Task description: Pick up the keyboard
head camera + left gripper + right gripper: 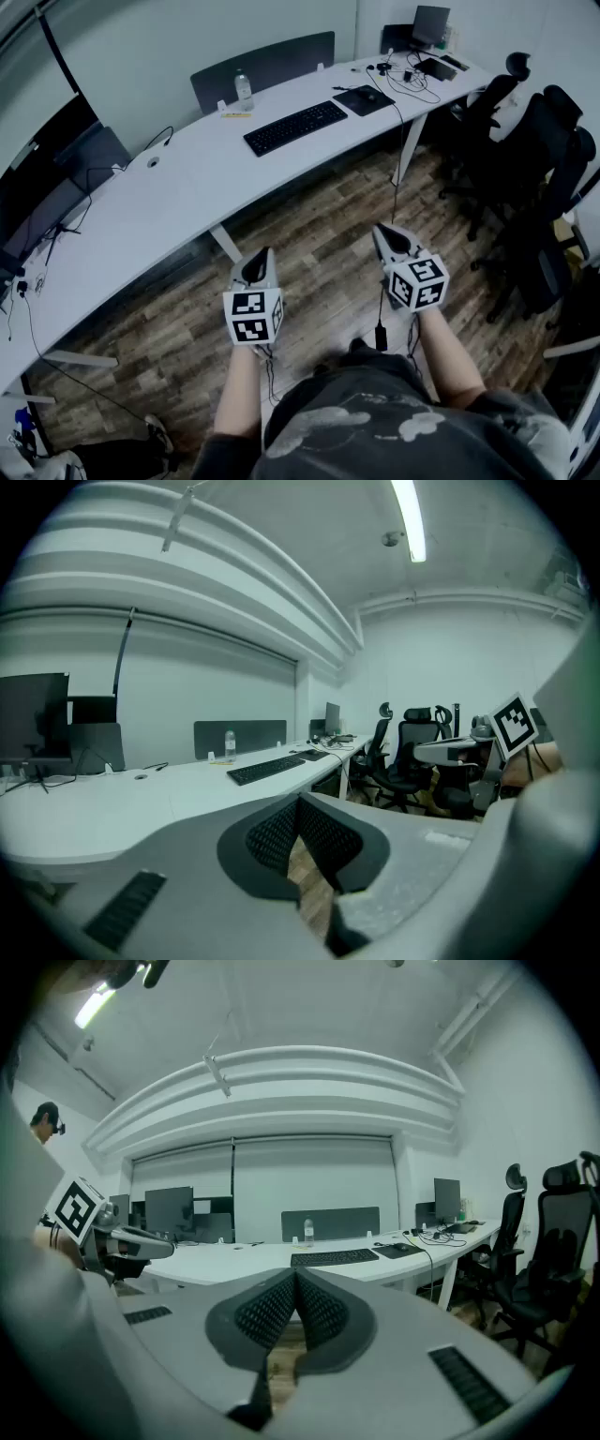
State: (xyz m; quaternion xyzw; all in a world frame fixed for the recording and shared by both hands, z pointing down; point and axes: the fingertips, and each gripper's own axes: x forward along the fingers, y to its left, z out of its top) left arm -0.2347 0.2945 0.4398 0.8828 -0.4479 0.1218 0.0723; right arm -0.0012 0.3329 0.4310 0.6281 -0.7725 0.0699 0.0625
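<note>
A black keyboard [296, 127] lies on the long white desk [141, 211], far ahead of both grippers. The left gripper view shows the keyboard [266, 769] at mid-distance, and the right gripper view shows the keyboard [335, 1258] too. My left gripper [257, 266] hangs over the wooden floor, short of the desk, jaws shut with nothing between them. My right gripper [391, 240] is beside it to the right, also shut and empty. Both point towards the desk.
A water bottle [244, 91] stands behind the keyboard by a grey divider panel [262, 67]. A black mouse pad [364, 99] with a mouse lies right of the keyboard. Cables and a small monitor [430, 25] crowd the desk's far right end. Black office chairs [530, 178] stand at the right.
</note>
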